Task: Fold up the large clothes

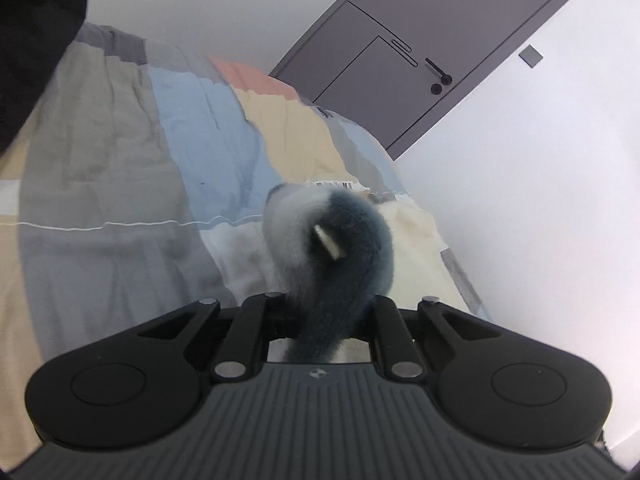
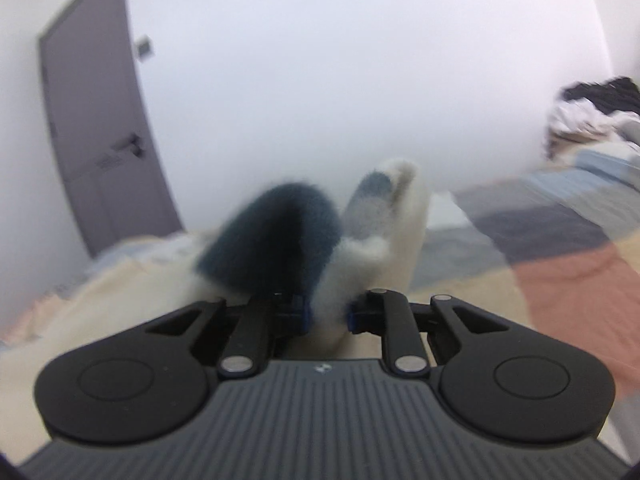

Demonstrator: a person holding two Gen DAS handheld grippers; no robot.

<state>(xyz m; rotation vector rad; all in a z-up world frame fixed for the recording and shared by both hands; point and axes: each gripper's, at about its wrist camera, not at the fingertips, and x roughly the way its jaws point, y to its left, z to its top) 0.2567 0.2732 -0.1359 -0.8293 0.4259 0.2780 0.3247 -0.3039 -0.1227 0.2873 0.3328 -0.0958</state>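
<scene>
A fluffy garment in dark teal, pale grey and cream lies on a bed. In the left wrist view my left gripper (image 1: 329,322) is shut on a bunched fold of the fluffy garment (image 1: 344,240), which rises in a hump just in front of the jaws; a small white tag (image 1: 328,242) shows on it. In the right wrist view my right gripper (image 2: 326,314) is shut on another edge of the fluffy garment (image 2: 280,236), with teal and cream folds standing up above the jaws. The fingertips of both grippers are buried in the pile.
A patchwork quilt (image 1: 120,140) in grey, blue, beige and coral covers the bed. A grey door (image 1: 432,48) stands in the white wall beyond. A heap of dark and white clothes (image 2: 596,108) lies at the far right of the bed. A black shape (image 1: 32,32) fills the upper left corner.
</scene>
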